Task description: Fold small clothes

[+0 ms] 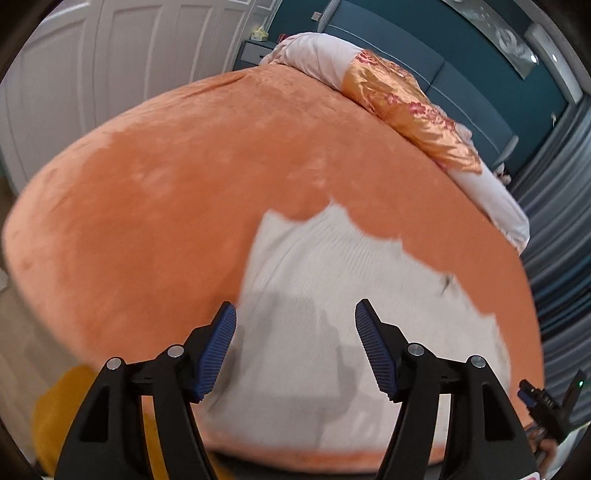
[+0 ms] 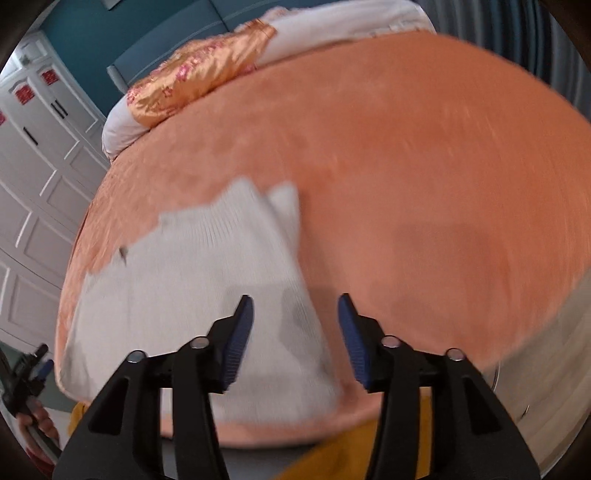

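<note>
A white knit garment (image 1: 332, 314) lay flat on the orange bedspread (image 1: 166, 203), near the edge of the bed closest to the cameras. Both views were motion-blurred.

Left gripper (image 1: 295, 347): jaws stood well apart, blue ribbed pads (image 1: 218, 350) clear of the cloth, nothing between them. It hung over the garment's near left part, and its shadow fell on the fabric. Only this view showed the nightstand (image 1: 255, 51) with a yellow tissue box (image 1: 259, 34) beside the white wardrobe (image 1: 110, 55), and the right gripper's tip at the far right edge.

Right gripper (image 2: 295, 339): jaws likewise parted, empty, above the garment's right edge (image 2: 306, 314), with one finger over cloth and the other over bare bedspread. Only this view showed two narrow flaps at the garment's far end (image 2: 284, 199), red labels on the wardrobe doors (image 2: 24, 94), and a hand (image 2: 37, 417) holding the left gripper's handle at lower left.

Both views showed the rolled quilt (image 1: 406, 96), white with a gold floral band, along the bed's far side, and a small dark mark (image 2: 122, 253) on the garment.
</note>
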